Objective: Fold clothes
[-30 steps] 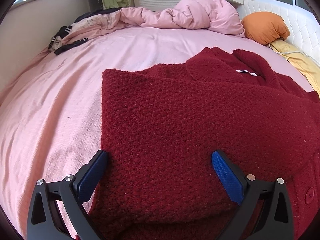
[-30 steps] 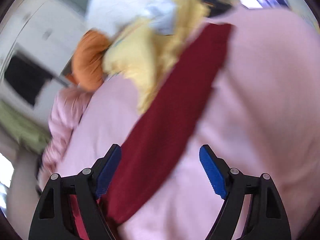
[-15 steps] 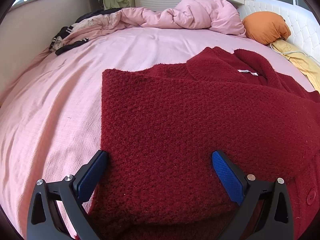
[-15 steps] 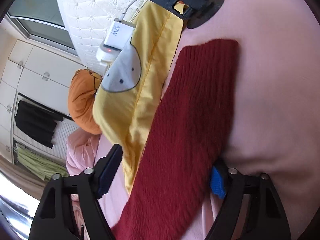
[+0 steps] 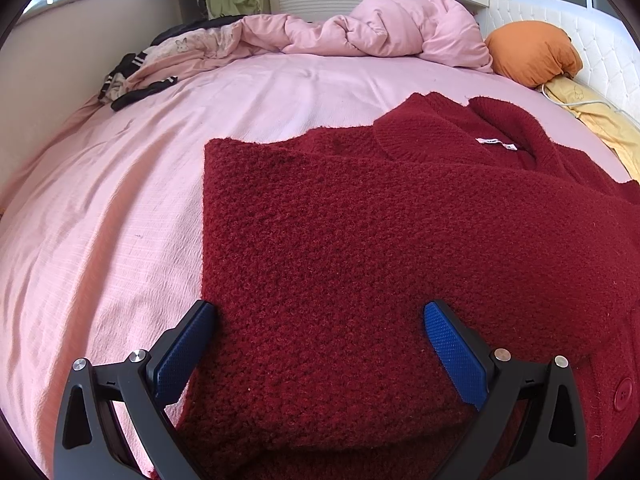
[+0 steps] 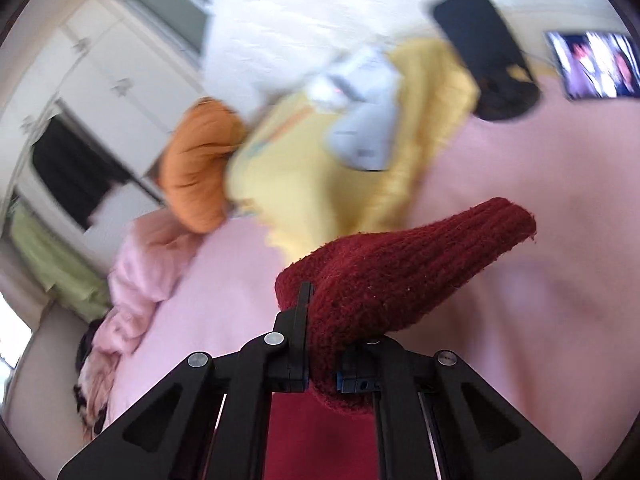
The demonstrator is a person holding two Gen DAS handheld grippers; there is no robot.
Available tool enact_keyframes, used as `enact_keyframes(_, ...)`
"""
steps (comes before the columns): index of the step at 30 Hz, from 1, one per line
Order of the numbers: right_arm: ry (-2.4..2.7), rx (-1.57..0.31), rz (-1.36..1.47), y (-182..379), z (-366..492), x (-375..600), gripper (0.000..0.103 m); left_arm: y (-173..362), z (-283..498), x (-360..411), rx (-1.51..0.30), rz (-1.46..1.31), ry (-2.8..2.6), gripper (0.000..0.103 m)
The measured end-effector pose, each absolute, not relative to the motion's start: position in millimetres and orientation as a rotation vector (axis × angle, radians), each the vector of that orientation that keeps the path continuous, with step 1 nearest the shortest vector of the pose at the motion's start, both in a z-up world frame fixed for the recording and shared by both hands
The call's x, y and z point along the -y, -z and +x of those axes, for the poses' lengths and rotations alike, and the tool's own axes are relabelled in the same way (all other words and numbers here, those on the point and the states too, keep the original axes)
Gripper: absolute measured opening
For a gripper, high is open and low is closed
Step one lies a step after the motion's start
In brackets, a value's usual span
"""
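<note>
A dark red knitted cardigan [image 5: 380, 248] lies on the pink bed sheet [image 5: 120, 220], its left side folded over the body, collar and white label at the far end. My left gripper [image 5: 320, 344] is open and empty, its blue pads hovering over the near folded part. My right gripper [image 6: 320, 344] is shut on the cardigan's red sleeve [image 6: 400, 268] and holds it lifted above the sheet, the ribbed cuff sticking out to the right.
A crumpled pink duvet [image 5: 380, 28] and an orange pillow [image 5: 532, 54] lie at the far end. A yellow cloth [image 6: 320, 168] with a white charger lies by the pillow. A black phone stand [image 6: 484, 56] and a lit phone [image 6: 592, 64] lie beyond the sleeve. Dark clothes [image 5: 132, 84] lie far left.
My right gripper has closed on the red sleeve and lifted it off the sheet, swinging the view. The left gripper has stayed still and open.
</note>
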State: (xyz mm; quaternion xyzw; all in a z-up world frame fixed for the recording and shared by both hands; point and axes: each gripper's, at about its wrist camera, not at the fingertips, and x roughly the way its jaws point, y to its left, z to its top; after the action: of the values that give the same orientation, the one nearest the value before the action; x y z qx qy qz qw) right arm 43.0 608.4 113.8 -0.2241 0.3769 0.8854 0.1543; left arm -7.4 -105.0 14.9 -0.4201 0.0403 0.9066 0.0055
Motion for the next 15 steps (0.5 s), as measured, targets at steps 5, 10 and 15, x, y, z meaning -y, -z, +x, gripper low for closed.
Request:
enact_keyframes(5,-2.777,-0.902,-0.656,-184,32,-479,0.008,-27,-12,112,-0.067,-1.383,-2.773,0.103)
enact_keyframes(10,-2.985,-0.605,-0.681,-225,28,-344,0.008,-80,23,155,0.058,-1.323,-2.813,0.103)
enact_keyframes(15,-3.117,-0.411,-0.820,-214,3,-223,0.008,-109,83,222,0.063,-1.175,-3.038,0.103)
